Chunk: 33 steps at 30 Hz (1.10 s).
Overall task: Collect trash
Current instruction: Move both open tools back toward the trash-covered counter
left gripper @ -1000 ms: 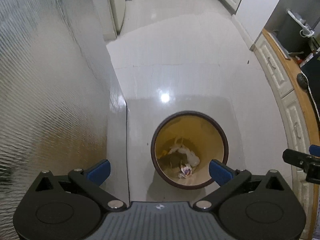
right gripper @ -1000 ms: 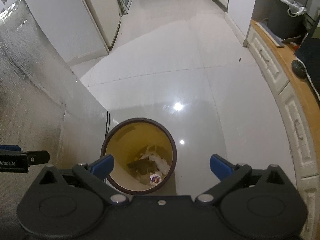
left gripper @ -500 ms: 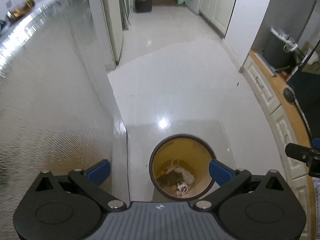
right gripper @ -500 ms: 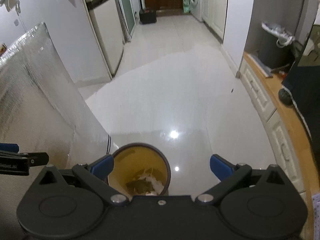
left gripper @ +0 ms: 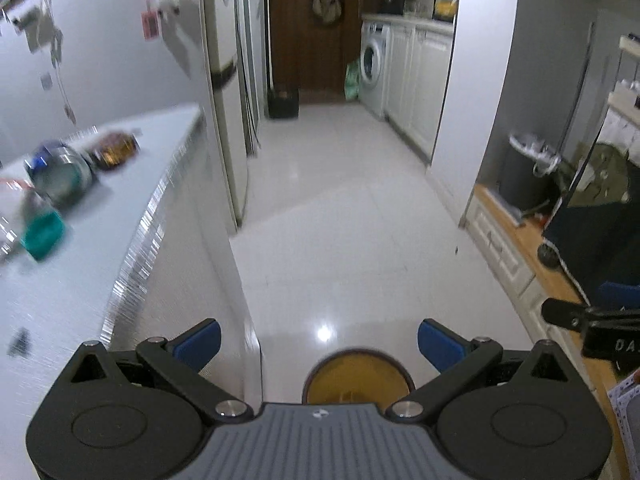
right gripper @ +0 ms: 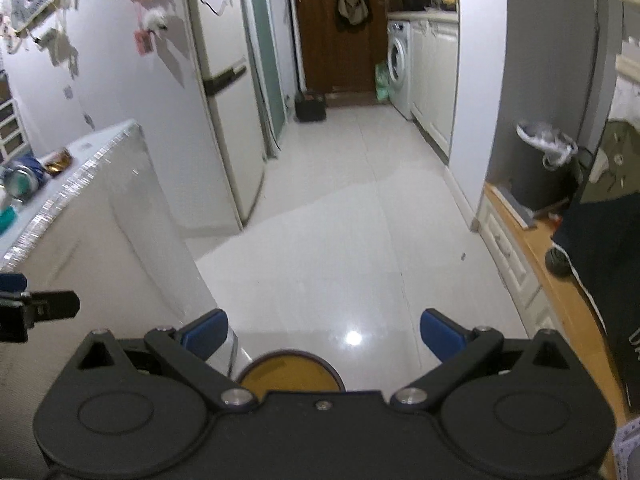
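Both of my claws, left gripper (left gripper: 318, 338) and right gripper (right gripper: 323, 330), hang spread and empty above the yellow trash bin (left gripper: 357, 374) at bottom centre, so I judge the next move is reaching for the blurred clutter (left gripper: 60, 176) at the countertop's (left gripper: 72, 280) upper left.

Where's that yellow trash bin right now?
The yellow trash bin stands on the white floor at the bottom of both wrist views, beside the foil-covered counter on its left, half hidden behind the gripper bodies.
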Tool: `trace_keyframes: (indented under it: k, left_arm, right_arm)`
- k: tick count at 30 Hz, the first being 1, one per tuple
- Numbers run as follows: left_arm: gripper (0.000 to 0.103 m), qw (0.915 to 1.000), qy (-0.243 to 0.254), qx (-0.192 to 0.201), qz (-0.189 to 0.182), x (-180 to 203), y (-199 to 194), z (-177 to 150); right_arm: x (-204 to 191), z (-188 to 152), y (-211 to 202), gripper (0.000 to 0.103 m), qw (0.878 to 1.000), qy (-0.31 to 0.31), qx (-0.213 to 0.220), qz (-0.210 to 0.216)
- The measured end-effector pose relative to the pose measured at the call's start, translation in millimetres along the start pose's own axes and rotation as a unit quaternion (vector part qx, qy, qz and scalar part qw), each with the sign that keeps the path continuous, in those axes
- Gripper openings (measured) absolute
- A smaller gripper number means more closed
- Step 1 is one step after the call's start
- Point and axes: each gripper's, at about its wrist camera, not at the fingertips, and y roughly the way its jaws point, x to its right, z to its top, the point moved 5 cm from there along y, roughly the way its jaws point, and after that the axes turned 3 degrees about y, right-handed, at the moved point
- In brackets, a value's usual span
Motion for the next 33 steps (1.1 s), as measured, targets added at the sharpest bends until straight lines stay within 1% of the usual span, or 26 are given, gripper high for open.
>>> trace_keyframes:
  k: [4, 8, 14, 18, 22, 26, 33]
  left_arm:
    - [0.103, 0.9992, 0.008, 0.038, 0.009, -6.4, -34.7, 9.5]
    - [0.103, 0.9973, 0.003, 0.073, 0.013, -20.5, -67.6, 16.5]
    - [0.103, 0.9922, 0.009, 0.119, 0.034, -53.3, -115.2, 24.0]
    - [0.103, 0.9882, 0.011, 0.142, 0.056, -88.2, -141.8, 27.1]
    - [0.103, 0.9851, 0.005, 0.152, 0.081, -129.9, -156.9, 27.4]
    - [0.103, 0.9837, 0.004, 0.149, 0.1, -174.1, -160.3, 27.5]
    - [0.103, 0.9841, 0.0, 0.125, 0.127, -253.1, -152.4, 17.0]
  right_arm:
    - [-16.3, 12.9, -26.9, 0.103, 0.999, -0.009, 0.034, 0.018]
    - [-36.4, 26.7, -48.3, 0.103, 0.997, -0.018, 0.068, 0.039]
    - [-74.4, 46.5, -76.7, 0.103, 0.989, -0.043, 0.114, 0.079]
    - [-101.3, 59.3, -87.8, 0.103, 0.983, -0.035, 0.141, 0.114]
    - [-131.1, 68.8, -89.3, 0.103, 0.977, -0.034, 0.157, 0.142]
    - [-168.5, 74.5, -86.8, 0.103, 0.97, -0.049, 0.164, 0.173]
    - [-228.3, 78.2, -68.9, 0.103, 0.961, -0.081, 0.162, 0.211]
